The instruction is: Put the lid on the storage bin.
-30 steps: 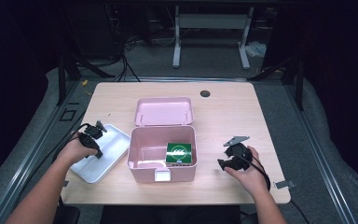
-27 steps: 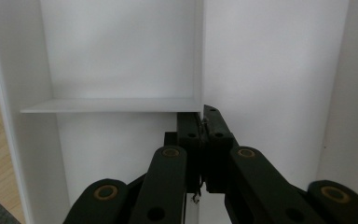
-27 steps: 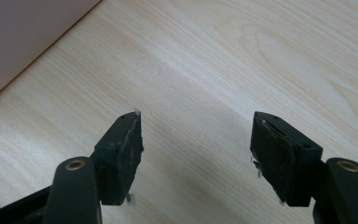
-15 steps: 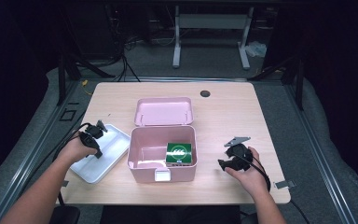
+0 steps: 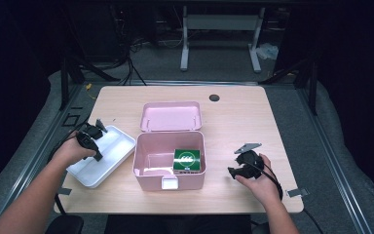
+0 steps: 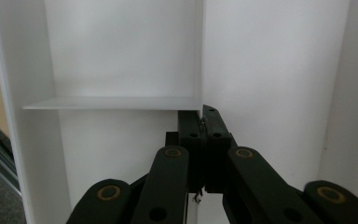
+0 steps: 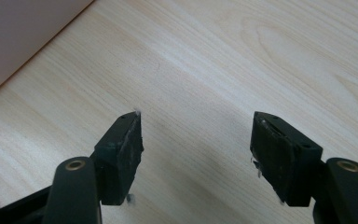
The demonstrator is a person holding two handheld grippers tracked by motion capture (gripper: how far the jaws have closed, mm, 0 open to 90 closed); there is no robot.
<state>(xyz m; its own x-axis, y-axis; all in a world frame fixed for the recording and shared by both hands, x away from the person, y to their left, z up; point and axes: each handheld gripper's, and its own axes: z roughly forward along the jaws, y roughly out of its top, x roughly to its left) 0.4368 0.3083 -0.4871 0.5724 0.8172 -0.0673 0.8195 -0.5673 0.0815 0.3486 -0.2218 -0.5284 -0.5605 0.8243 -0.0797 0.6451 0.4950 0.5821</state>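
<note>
An open pink box (image 5: pixel 148 174) stands mid-table, its lid (image 5: pixel 170 117) lying flat behind it. A green packet (image 5: pixel 186 158) rests inside at the right. At the left lies a white divided tray (image 5: pixel 114 144). My left gripper (image 5: pixel 97 155) is down in the tray. In the left gripper view the jaws of that gripper (image 6: pixel 201 123) are shut on the tray's (image 6: pixel 270 70) thin centre divider, where it meets a cross wall. My right gripper (image 5: pixel 231 171) rests low over bare wood to the right of the box, and in the right gripper view it (image 7: pixel 196 140) is open and empty.
A dark round grommet (image 5: pixel 214 97) sits near the table's far edge. The pink box wall (image 7: pixel 18 37) shows at the upper left of the right gripper view. Bare wood (image 5: pixel 243 122) lies right of the box. Dark floor and metal stands surround the table.
</note>
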